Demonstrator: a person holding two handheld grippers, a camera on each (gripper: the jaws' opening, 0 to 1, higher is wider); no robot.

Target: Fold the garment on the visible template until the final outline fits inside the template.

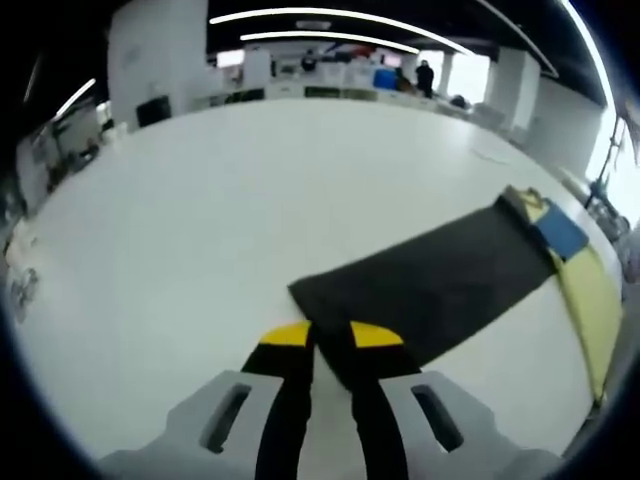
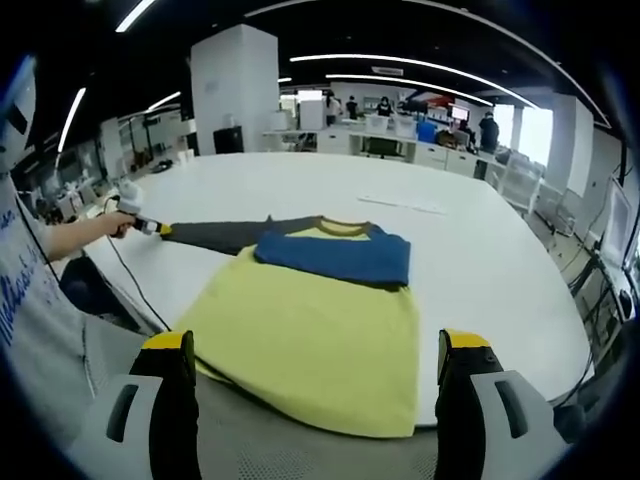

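While the left gripper [image 1: 331,335] pinches the dark sleeve [image 1: 430,280] cuff, carry it onto the yellow shirt body [image 2: 310,345]; right gripper [image 2: 318,350] waits wide open, empty.

open-plan office, desks [image 2: 400,140], ceiling strip lights [image 2: 420,70]

garment [image 2: 310,330] on table [image 2: 480,250] | sleeve [image 1: 430,280] stretched out sideways | left gripper [image 1: 330,335] at cuff | right gripper [image 2: 315,345] before hem
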